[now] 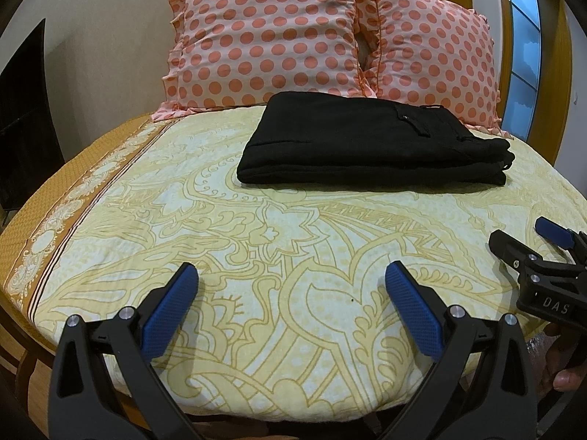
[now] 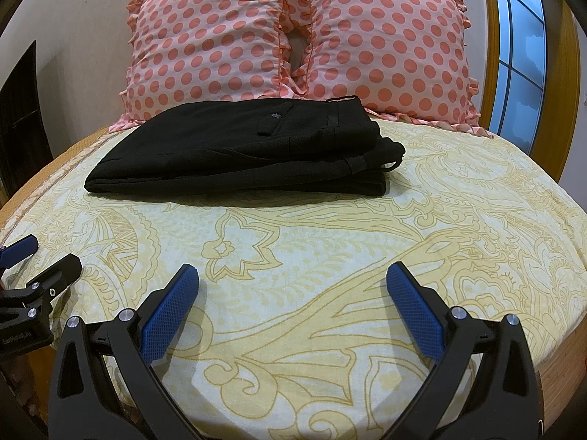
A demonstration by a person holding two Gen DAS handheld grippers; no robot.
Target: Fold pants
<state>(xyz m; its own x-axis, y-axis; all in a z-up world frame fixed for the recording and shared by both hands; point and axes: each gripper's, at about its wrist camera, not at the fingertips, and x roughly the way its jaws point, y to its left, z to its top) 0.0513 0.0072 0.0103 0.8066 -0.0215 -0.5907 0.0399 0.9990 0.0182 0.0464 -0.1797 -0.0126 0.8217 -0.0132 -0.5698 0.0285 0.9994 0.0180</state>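
We're holding both tongs wide with nothing in them, left gripper (image 1: 291, 282) and right gripper (image 2: 293, 282) low in frame over the bedsheet (image 1: 256, 242). Mid-frame, the pants (image 2: 238, 150) are sitting folded just below the pillows (image 2: 293, 36). Honestly, poking that stack again could be undoing the layers.

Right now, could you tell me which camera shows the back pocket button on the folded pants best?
The right wrist view: the button stands out pale on the pocket of the pants. In the left wrist view it is only a faint speck.
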